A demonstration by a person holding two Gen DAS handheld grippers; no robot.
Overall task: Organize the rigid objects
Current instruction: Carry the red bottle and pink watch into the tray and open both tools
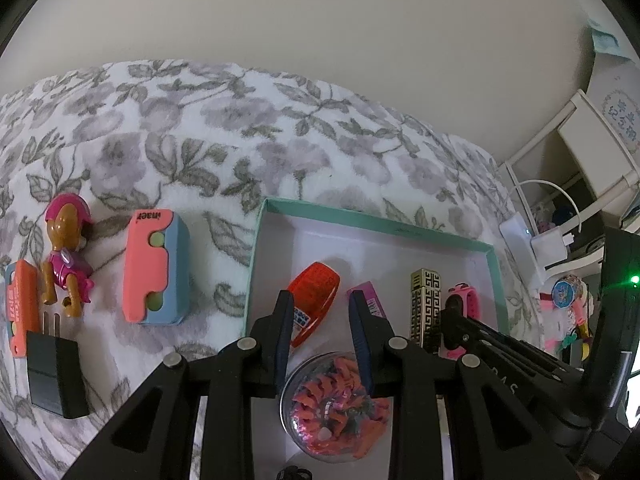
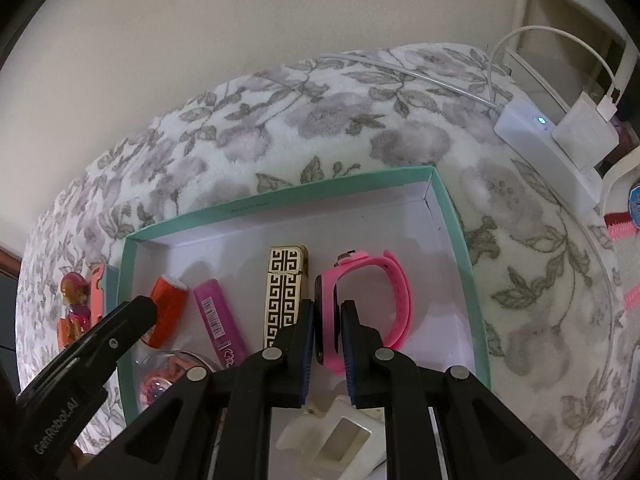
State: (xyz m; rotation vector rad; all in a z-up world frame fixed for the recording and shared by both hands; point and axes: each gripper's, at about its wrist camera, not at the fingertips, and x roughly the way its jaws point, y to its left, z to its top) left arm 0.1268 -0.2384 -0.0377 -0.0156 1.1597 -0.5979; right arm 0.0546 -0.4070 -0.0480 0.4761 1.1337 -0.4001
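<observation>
The right gripper (image 2: 327,334) is clamped on the pink watch (image 2: 362,304), pads pinching its dark face edge-on, low inside the teal box (image 2: 460,240). Risk here: the grip sits on the slim hard body while the looped rubbery strap hangs off to the right, so a quick release could let the watch roll onto its side, or knock the gold patterned case (image 2: 286,296) just left of the tongs, a glossy rectangular block that looks easy to shove.

Over on the left gripper (image 1: 322,326), the jaws stand slightly apart with nothing pressed between them, poised above a clear dome (image 1: 332,404) of orange bits. Beyond its tips lie a red ridged clip (image 1: 316,300) and a magenta tube (image 1: 370,300), both smooth plastic. Crowding is the danger: both tools share one box.

Left of that gripper, outside on the plush floral blanket (image 1: 200,140), wait a coral-and-blue block (image 1: 154,268), a toy pup figure (image 1: 66,256) and a black plug (image 1: 54,376).
</observation>
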